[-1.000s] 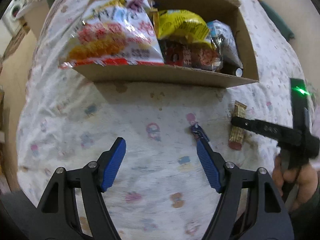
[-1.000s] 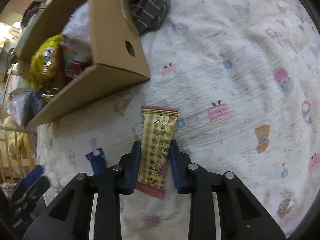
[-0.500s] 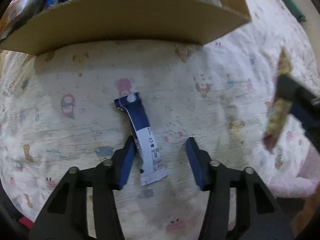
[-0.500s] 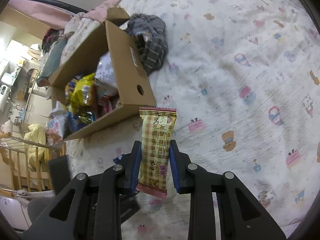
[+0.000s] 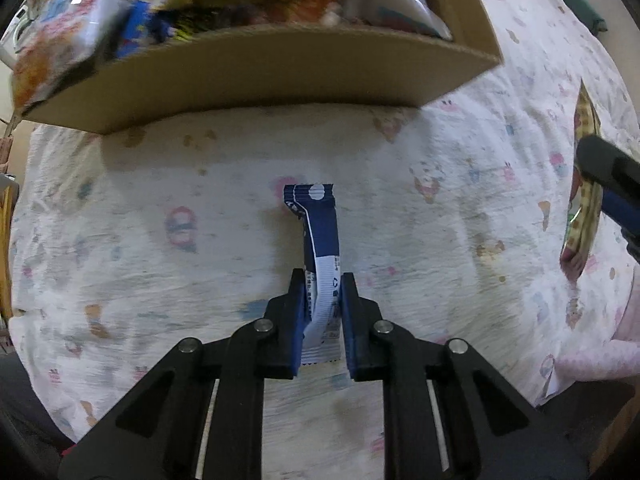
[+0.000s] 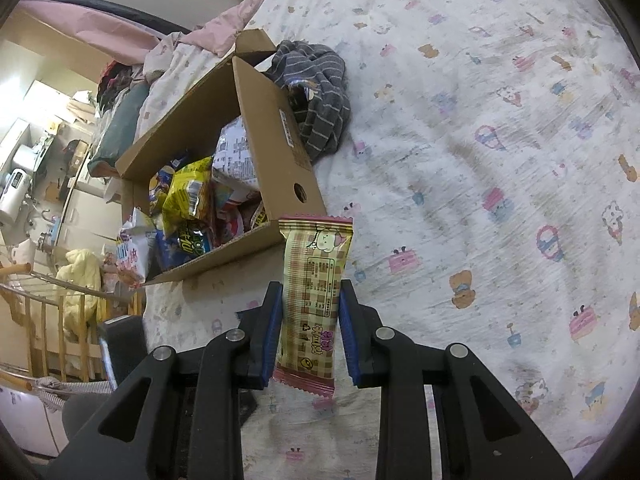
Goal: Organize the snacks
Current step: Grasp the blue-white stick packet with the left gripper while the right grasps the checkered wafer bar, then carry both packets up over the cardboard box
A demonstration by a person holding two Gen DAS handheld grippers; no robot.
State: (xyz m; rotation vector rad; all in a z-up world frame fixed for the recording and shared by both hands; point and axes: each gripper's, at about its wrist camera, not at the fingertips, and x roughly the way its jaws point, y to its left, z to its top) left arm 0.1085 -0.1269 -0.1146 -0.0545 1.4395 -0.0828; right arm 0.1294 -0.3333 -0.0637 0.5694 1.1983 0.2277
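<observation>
Left hand-held gripper (image 5: pixel 322 280) just closed, seemingly pinching blue packet (image 5: pixel 320 236); right hand-held gripper (image 6: pixel 308 300) clamps plaid bar (image 6: pixel 314 280).

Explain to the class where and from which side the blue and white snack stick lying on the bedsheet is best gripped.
Grip the blue and white snack stick across its narrow width near the white end, coming straight down from above. It lies flat and long on the bedsheet, so only its slim sides fit between the pads. The left gripper has just been closing there, on the stick.

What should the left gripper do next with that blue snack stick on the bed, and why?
Probably lift it. The left gripper, whose jaws have just been closing, now pinches the blue snack stick lying on the bedsheet, just short of the open cardboard box.
</observation>
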